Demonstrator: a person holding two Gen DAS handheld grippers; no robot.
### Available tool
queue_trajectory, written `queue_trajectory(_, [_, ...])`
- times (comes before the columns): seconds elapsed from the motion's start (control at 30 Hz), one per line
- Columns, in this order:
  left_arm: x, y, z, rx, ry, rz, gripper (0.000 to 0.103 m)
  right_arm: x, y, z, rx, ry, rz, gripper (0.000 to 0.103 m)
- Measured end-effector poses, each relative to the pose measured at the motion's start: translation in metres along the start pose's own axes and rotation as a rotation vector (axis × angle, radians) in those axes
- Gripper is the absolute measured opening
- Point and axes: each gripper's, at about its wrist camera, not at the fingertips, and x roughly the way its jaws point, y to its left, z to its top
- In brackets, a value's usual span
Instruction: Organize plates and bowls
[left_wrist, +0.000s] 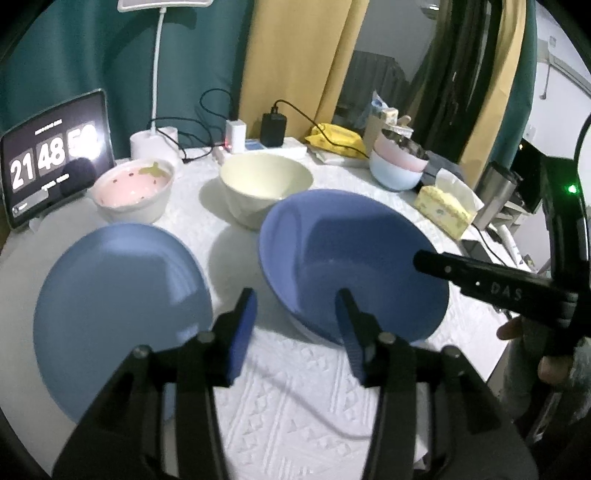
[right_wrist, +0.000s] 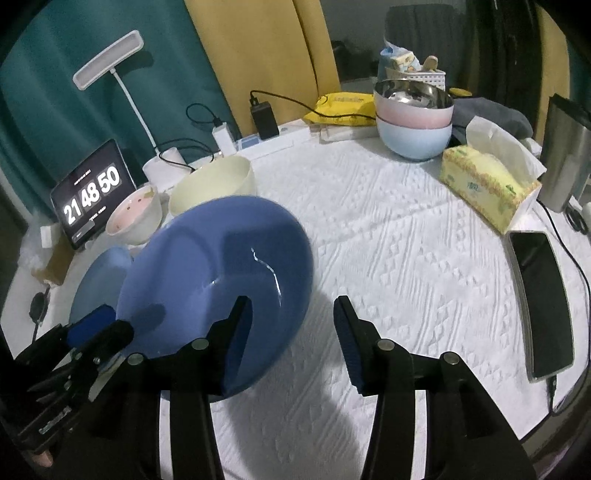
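A large blue bowl sits on the white textured tablecloth, near the front of the table. Just to its left lies a lighter blue plate, flat on the cloth; in the right wrist view only a sliver of the plate shows behind the bowl. Behind these two stand a cream bowl and, further left, a white bowl with a pink inside.

The left gripper hangs over the near edge of the blue bowl with its jaws spread. One finger lies over the bowl's near rim and the other over the gap between bowl and plate; nothing is pinched between the blue pads. The right gripper is also spread, with its left finger over the bowl's right edge and its right finger above bare cloth. It holds nothing. In the left wrist view one of its fingers reaches across the far right rim of the bowl.

At the back right of the table a metal bowl sits inside a pink bowl, stacked on a pale blue bowl. Beside that stack is a yellow tissue box, and a phone lies near the right edge. At the back left stand a tablet showing a clock and a white desk lamp.
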Motion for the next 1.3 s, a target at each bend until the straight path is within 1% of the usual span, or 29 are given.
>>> queue_trajectory(0.2, [-0.007, 0.01, 0.014, -0.018, -0.036, 0.02, 0.046, -0.003, 0.005, 0.017, -0.018, -0.028, 0.005, 0.049])
queue_trajectory(0.47, [-0.001, 0.029, 0.046, -0.04, -0.05, 0.062, 0.046, 0.003, 0.014, 0.043, -0.032, -0.047, 0.027, 0.049])
queue_trajectory(0.63, [0.007, 0.038, 0.063, -0.054, -0.043, 0.072, 0.046, 0.01, 0.019, 0.061, -0.035, -0.046, 0.039, 0.049])
queue_trajectory(0.87, [0.024, 0.038, 0.088, -0.035, -0.032, 0.057, 0.046, 0.02, 0.031, 0.09, -0.032, -0.052, 0.054, 0.049])
queue_trajectory(1.0, [0.034, 0.04, 0.102, -0.028, -0.032, 0.059, 0.046, 0.031, 0.035, 0.103, -0.008, -0.03, 0.069, 0.049])
queue_trajectory(1.13, [0.047, 0.046, 0.112, -0.041, -0.011, 0.063, 0.046, 0.044, 0.04, 0.113, -0.001, -0.018, 0.061, 0.049])
queue_trajectory(1.3, [0.066, 0.053, 0.115, -0.053, 0.019, 0.065, 0.046, 0.06, 0.039, 0.123, 0.017, -0.005, 0.054, 0.049])
